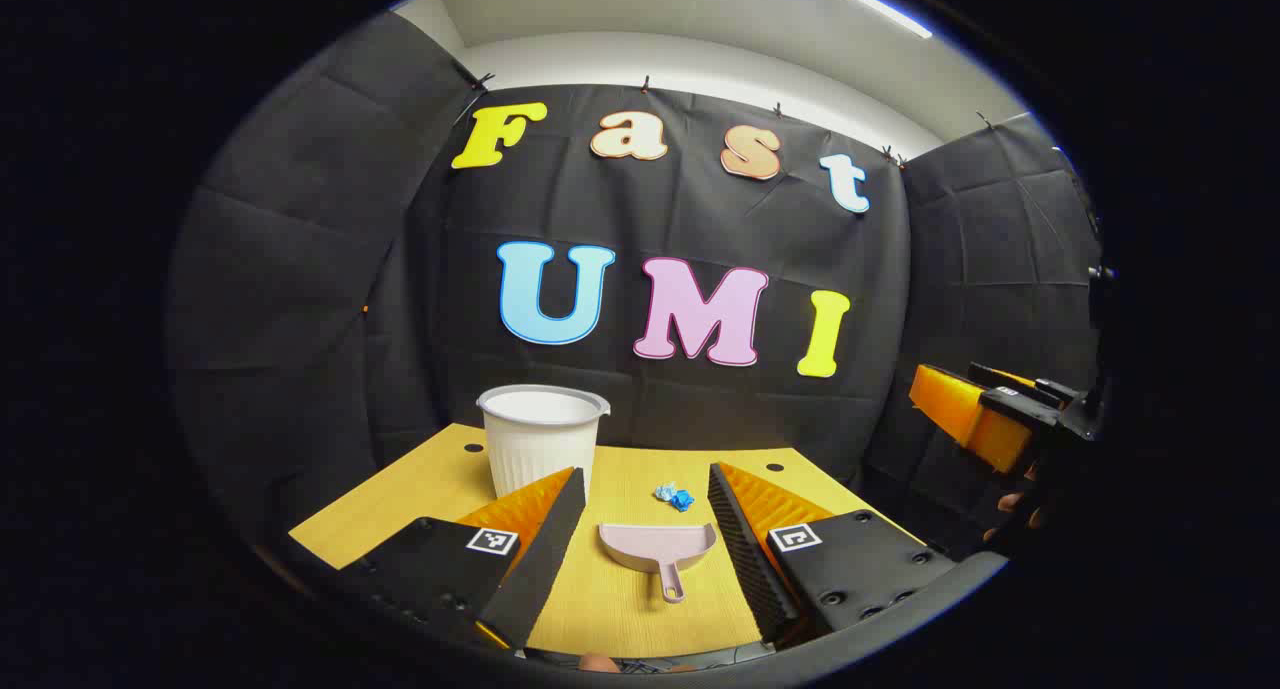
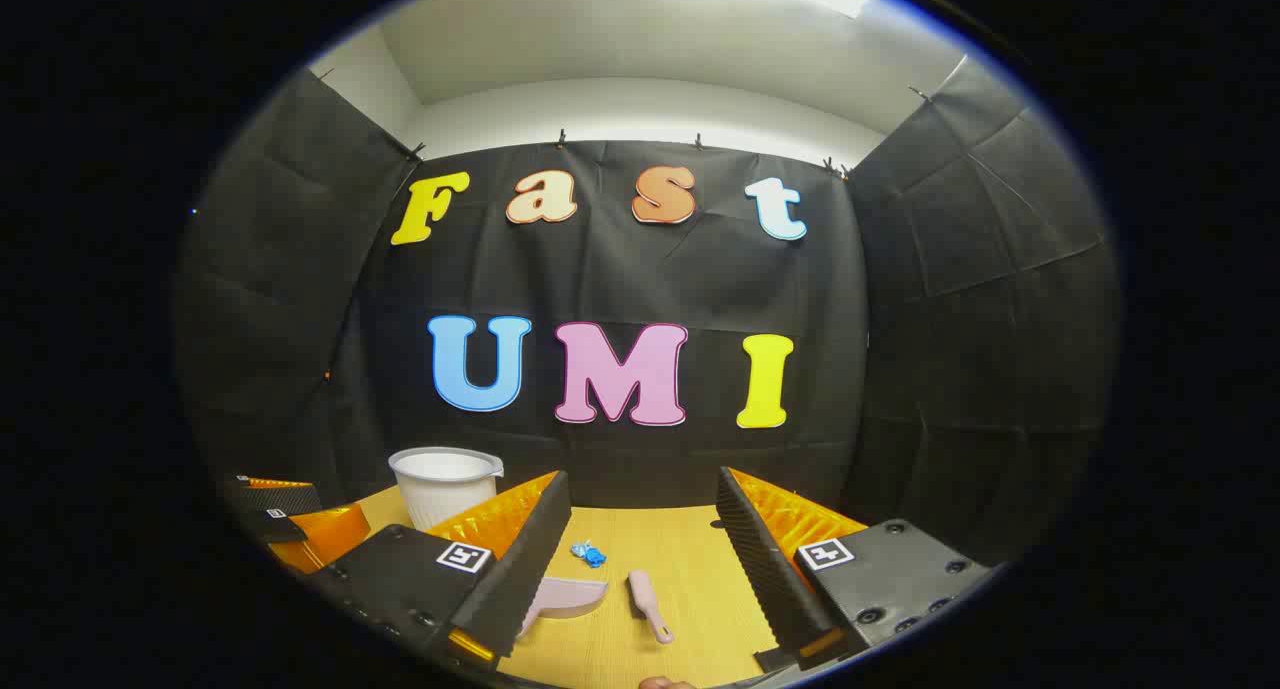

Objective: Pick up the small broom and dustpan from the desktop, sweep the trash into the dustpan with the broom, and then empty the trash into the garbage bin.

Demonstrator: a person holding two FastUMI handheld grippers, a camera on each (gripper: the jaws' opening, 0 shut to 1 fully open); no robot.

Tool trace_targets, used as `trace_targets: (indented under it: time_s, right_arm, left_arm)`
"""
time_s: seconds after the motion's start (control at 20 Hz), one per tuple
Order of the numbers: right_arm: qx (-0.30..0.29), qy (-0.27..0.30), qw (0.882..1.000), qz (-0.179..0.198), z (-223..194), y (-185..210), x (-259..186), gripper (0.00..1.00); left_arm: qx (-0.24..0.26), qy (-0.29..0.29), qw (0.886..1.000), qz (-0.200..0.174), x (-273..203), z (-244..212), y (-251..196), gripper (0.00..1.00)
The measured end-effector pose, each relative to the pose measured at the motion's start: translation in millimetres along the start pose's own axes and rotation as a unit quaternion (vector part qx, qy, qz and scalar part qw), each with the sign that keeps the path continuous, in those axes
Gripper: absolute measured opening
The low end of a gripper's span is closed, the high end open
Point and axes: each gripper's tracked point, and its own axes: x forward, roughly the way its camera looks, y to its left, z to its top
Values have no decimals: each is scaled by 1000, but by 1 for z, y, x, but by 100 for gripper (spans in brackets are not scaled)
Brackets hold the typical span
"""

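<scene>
Lying flat on the yellow desktop [image 1: 400, 499], the pink dustpan [image 1: 657, 547] sits between the left gripper [image 1: 640, 529]'s spread fingers, its scoop mouth facing the back wall and its short handle pointing toward the camera, so its long axis runs front to back. In the right gripper view the small broom [image 2: 646, 594] lies just beside the dustpan [image 2: 565, 599], well apart from any finger, its handle end slanting toward the near right. The blue crumpled trash [image 1: 675, 496] rests a little beyond the dustpan's mouth. The white garbage bin [image 1: 541, 439] stands upright at the back left. The right gripper [image 2: 640, 559] hovers with its fingers apart too, holding nothing. By my reading, nothing is done yet: both tools await pickup, then sweeping and emptying remain.
</scene>
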Motion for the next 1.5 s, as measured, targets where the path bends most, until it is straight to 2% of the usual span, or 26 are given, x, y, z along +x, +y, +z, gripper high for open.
trace_targets:
  time_s: [0.05, 0.2, 0.25, 0.3, 0.45, 0.5, 0.7, 0.75, 0.85, 1.1, 1.15, 1.35, 1.4, 1.5]
  right_arm:
    - [-3, 3, 1000, 0, -1, -1, -2, 92]
    - [10, 8, 1000, 0, -2, -2, -12, 95]
    - [15, 9, 1000, 4, -3, 3, -16, 92]
    - [12, 13, 1000, 7, -7, 6, -20, 95]
    - [-2, 24, 999, 24, -17, 12, -24, 95]
    - [0, 25, 999, 27, -16, 12, -24, 92]
    - [14, 20, 1000, 20, -11, 6, -22, 92]
    - [15, 20, 1000, 18, -13, 4, -21, 95]
    - [12, 23, 1000, 15, -16, 2, -21, 92]
    - [4, 17, 1000, 10, -15, -1, -23, 92]
    - [3, 16, 1000, 8, -15, -3, -23, 95]
    - [4, 15, 1000, 5, -14, 0, -21, 95]
    - [4, 12, 1000, 6, -11, 0, -21, 92]
    - [0, 10, 1000, 7, -9, 2, -19, 95]
  left_arm:
    - [-8, -2, 1000, -8, -2, 0, -3, 74]
    - [-23, -2, 1000, -16, -7, -4, -7, 74]
    - [-21, -1, 1000, -14, -8, -5, -7, 74]
    - [-18, 1, 1000, -13, -8, -8, -8, 74]
    - [-10, 1, 1000, -12, -10, -7, -10, 74]
    - [-7, 0, 1000, -9, -10, -7, -10, 74]
    - [1, -9, 1000, -12, -8, 2, -14, 74]
    - [4, -11, 1000, -13, -7, 3, -14, 74]
    - [10, -10, 1000, -13, -6, 3, -15, 74]
    - [26, -15, 999, -23, -6, 6, -22, 74]
    - [27, -16, 999, -24, -5, 7, -22, 74]
    - [23, -12, 999, -25, -5, 4, -21, 74]
    - [20, -10, 999, -27, -4, 3, -21, 74]
    - [16, -7, 999, -29, -4, 1, -19, 74]
